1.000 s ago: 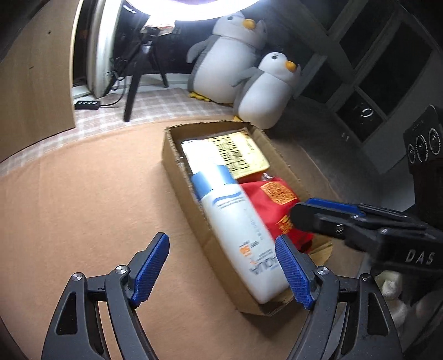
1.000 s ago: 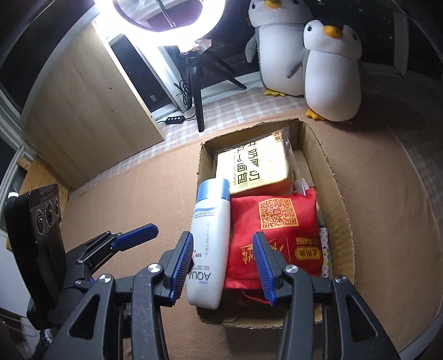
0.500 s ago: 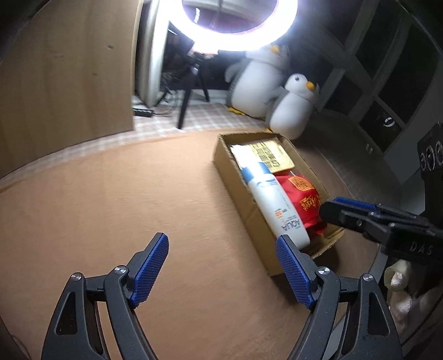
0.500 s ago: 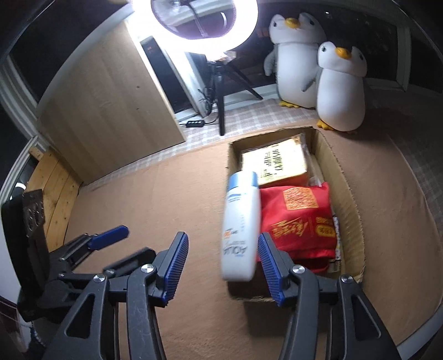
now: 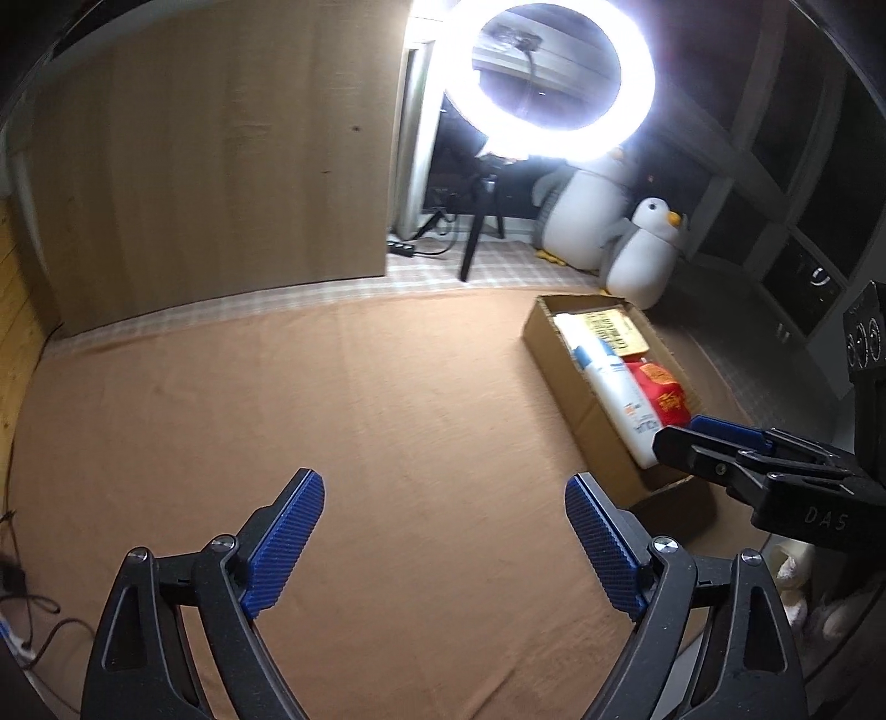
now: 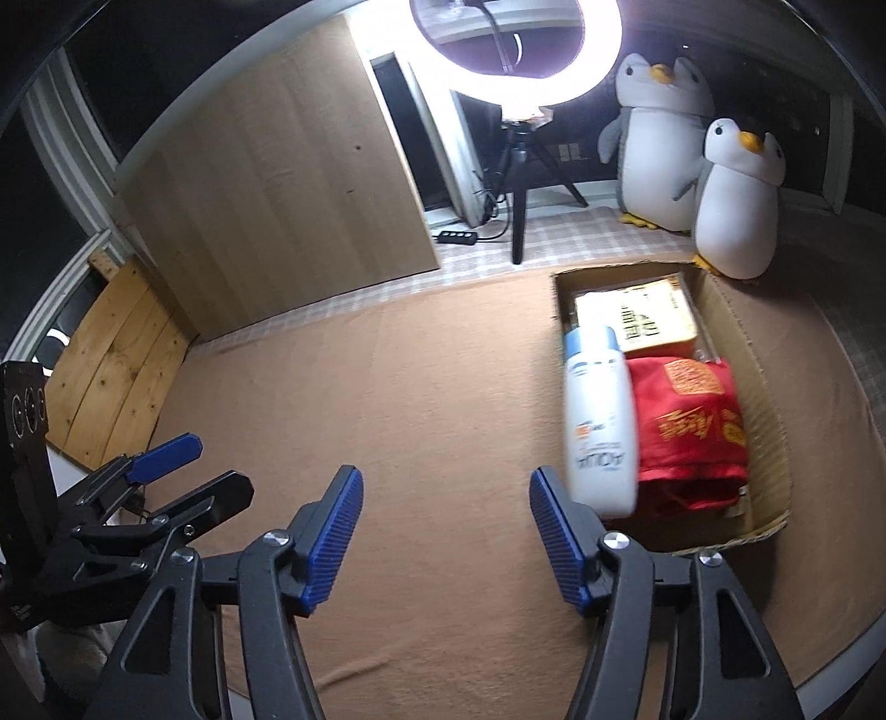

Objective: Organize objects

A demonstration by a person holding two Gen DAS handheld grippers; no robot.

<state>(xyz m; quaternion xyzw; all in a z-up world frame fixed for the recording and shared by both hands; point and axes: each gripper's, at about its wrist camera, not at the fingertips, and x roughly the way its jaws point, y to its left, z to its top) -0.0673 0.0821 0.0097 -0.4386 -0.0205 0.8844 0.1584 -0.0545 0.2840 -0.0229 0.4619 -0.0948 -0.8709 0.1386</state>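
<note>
A cardboard box (image 6: pixel 736 332) sits at the right of the brown table. Inside lie a white bottle with a blue cap (image 6: pixel 598 410), a red packet (image 6: pixel 692 421) and a yellow packet (image 6: pixel 653 315). The box (image 5: pixel 565 354) also shows in the left wrist view with the bottle (image 5: pixel 614 399) and red packet (image 5: pixel 664 390) in it. My left gripper (image 5: pixel 443 543) is open and empty above bare cloth, left of the box. My right gripper (image 6: pixel 446 531) is open and empty, its right finger near the box's front corner.
Two plush penguins (image 6: pixel 736 205) stand behind the box. A ring light (image 6: pixel 515 50) on a tripod stands at the back. A wooden panel (image 6: pixel 266 183) leans at the back left. A power strip (image 6: pixel 457 238) lies on the checked cloth. The table's front edge (image 6: pixel 847 659) curves at lower right.
Both grippers have pulled back and up from the box, so it looks smaller and further right. The right gripper's jaws have opened wider. The objects stay in the box.
</note>
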